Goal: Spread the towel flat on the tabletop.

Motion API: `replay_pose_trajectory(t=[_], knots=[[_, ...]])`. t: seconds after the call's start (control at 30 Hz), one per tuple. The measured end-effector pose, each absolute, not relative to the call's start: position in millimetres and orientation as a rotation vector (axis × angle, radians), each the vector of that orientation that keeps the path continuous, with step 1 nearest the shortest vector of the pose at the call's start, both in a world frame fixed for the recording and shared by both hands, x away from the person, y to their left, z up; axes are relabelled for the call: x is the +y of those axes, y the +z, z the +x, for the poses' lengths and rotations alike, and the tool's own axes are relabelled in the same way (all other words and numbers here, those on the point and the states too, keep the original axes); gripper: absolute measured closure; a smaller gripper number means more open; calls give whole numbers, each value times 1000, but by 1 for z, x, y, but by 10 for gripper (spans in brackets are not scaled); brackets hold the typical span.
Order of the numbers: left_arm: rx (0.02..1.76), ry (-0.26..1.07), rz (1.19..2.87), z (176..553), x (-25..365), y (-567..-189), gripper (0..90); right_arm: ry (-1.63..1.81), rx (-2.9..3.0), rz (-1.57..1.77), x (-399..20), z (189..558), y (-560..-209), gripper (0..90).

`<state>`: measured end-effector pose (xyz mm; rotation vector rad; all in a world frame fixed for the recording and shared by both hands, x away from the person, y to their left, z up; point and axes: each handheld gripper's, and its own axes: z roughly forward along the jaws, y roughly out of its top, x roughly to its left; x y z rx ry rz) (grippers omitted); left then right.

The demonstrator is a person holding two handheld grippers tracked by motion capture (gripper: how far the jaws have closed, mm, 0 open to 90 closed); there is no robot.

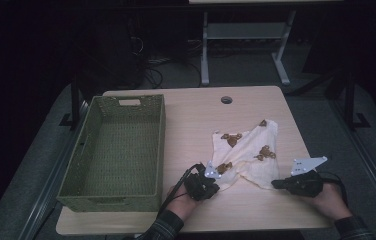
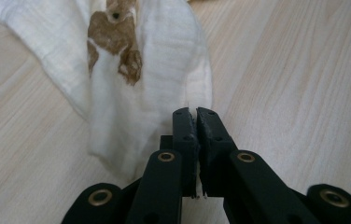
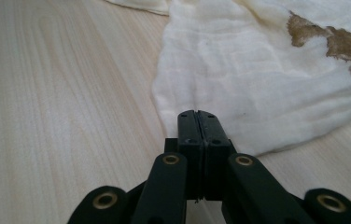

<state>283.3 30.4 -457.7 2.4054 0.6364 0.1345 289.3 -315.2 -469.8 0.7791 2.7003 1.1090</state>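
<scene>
A white cloth [image 1: 246, 150] with brown animal prints lies crumpled on the right half of the light wooden table [image 1: 196, 115]. My left gripper [image 1: 219, 188] sits at the cloth's near-left corner. In the left gripper view its jaws [image 2: 196, 112] are pressed together on the edge of the cloth [image 2: 141, 93]. My right gripper [image 1: 274, 184] reaches in from the right to the cloth's near-right edge. In the right gripper view its jaws [image 3: 197, 114] are closed on the hem of the cloth [image 3: 257, 79]. A hand holds each gripper at the table's near edge.
A green woven basket [image 1: 161, 145], with nothing in it, stands on the left half of the table. A round cable hole [image 1: 226, 99] sits near the far edge. Bare wood lies between basket and cloth. Beyond the table, a desk frame stands on dark floor.
</scene>
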Motion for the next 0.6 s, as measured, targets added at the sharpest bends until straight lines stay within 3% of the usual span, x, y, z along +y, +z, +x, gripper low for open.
replay_pose_trajectory(t=[0.6], knots=[[684,83,2354,262,53,-446,871,1081,2685,851,-359,265,-469,895]])
